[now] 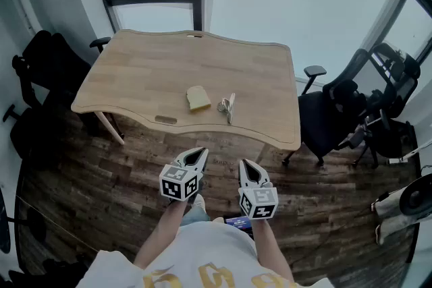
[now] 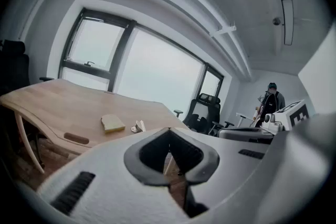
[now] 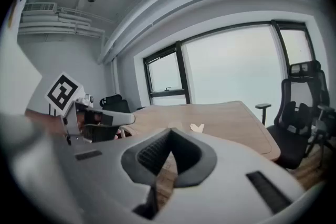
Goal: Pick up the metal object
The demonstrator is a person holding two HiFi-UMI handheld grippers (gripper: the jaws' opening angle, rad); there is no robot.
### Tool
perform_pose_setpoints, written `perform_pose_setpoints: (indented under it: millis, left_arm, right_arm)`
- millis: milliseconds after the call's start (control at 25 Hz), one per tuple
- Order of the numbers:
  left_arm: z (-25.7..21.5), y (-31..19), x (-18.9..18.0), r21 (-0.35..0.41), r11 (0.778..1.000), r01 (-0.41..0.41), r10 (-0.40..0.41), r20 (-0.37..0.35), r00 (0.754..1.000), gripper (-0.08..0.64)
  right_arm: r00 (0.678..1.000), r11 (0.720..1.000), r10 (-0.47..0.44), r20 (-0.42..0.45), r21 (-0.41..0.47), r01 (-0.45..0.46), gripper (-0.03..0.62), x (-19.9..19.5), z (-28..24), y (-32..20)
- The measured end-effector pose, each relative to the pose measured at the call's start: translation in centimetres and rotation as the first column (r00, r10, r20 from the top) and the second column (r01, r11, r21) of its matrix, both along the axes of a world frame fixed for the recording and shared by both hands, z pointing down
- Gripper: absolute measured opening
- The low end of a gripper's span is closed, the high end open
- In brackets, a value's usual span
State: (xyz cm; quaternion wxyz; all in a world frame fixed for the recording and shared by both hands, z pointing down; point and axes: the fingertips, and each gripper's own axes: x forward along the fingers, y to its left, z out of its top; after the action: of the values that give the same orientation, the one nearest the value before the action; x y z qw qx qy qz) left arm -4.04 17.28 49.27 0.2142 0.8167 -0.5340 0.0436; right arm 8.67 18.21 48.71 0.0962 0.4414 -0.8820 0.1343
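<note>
Jaws of the left gripper (image 1: 195,158) and the right gripper (image 1: 250,170) are pressed together with nothing between them, the two held side by side over the wood floor (image 1: 128,168) short of the table's near edge. The metal object (image 1: 227,106) lies well ahead of both on the wooden table (image 1: 155,67), just right of a yellow block (image 1: 198,98).

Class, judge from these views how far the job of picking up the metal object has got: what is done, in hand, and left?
Done: nothing; the metal object lies on the table beside a yellow block. In hand: nothing; the left gripper and right gripper hang short of the table, jaws shut and empty. Left: reach, open, grasp, lift.
</note>
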Motion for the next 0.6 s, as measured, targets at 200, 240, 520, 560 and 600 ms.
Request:
perform_pose_setpoints:
  millis: [200,240,520,560,600]
  left_arm:
    - [-0.2,0.6,-0.9,-0.016,1.000,0.026,-0.027,-0.037,0.999,0.020]
    - [-0.3,0.7,-1.1,-0.015,0.999,0.031,-0.032,-0.042,0.999,0.020]
    - [0.2,1.7,-2.2,-0.032,0.997,0.069,-0.072,-0.077,0.994,0.020]
    - [0.3,1.5,-2.3,-0.033,0.997,0.069,-0.071,-0.076,0.995,0.020]
    - [0.4,1.3,-2.4,-0.034,0.997,0.066,-0.069,-0.073,0.995,0.020]
  right_arm:
    - [1.000,1.000,-0.001,0.006,-0.002,0.001,0.011,-0.1,-0.4,0.5]
    - [1.000,1.000,0.004,0.015,-0.002,-0.004,0.011,0.0,-0.5,0.5]
    - [0.997,1.000,0.026,0.066,-0.013,-0.025,0.011,0.0,-0.6,0.5]
    - [0.998,1.000,0.026,0.066,-0.015,-0.025,0.011,-0.2,-0.4,0.4]
    - [0.998,1.000,0.026,0.063,-0.018,-0.024,0.011,-0.3,-0.2,0.3]
